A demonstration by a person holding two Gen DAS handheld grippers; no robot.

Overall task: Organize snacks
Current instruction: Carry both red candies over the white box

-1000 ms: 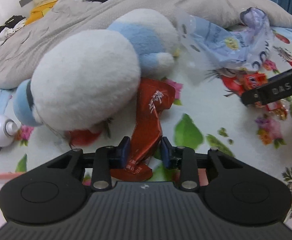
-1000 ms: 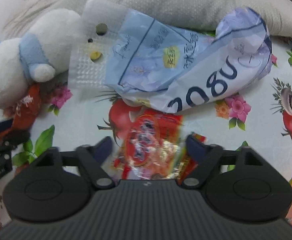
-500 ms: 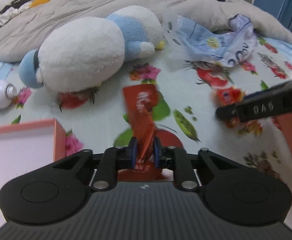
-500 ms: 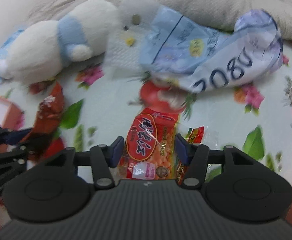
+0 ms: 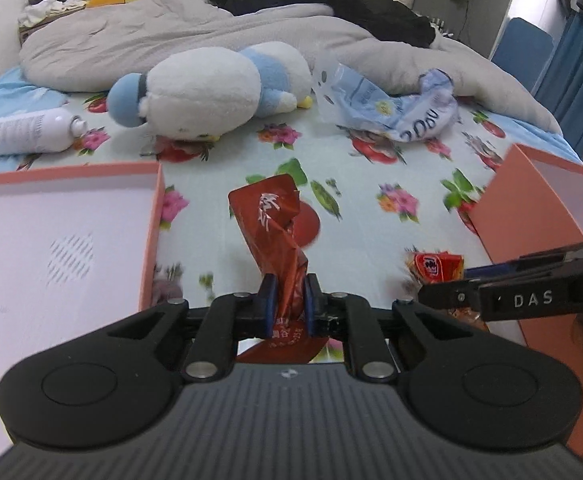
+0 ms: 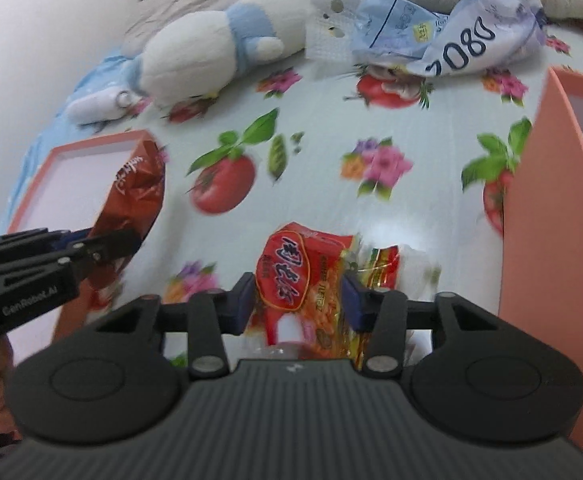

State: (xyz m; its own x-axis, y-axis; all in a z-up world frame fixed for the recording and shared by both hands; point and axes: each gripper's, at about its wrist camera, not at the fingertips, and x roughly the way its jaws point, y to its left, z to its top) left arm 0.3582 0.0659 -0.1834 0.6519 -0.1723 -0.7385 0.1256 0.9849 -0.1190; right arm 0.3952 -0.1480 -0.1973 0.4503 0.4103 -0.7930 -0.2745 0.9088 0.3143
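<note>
Red-brown foil marks the snack packet [image 5: 275, 236] clamped between the blue pads of the left gripper [image 5: 288, 303], its crumpled top standing up above the floral bed sheet [image 5: 363, 176]. The left wrist view shows that pinch head-on; the right wrist view shows the same packet from the side, hanging in front of the left pink box [image 6: 71, 176]. In the right gripper [image 6: 296, 300] sits an orange-red snack bag [image 6: 291, 272], with a yellow-edged packet beside it. Its jaws are closing, and both pads touch the bag's sides. From the left wrist view only a corner of that bag shows past the right gripper's black finger.

Only the left wrist view takes in the whole far end of the bed: a white spray bottle [image 5: 27, 134], the grey quilt [image 5: 163, 36] and dark clothes behind it. Both views catch the white and blue plush toy [image 5: 207, 88], the crumpled pale blue bag [image 5: 387, 110] and the right pink box [image 5: 531, 200].
</note>
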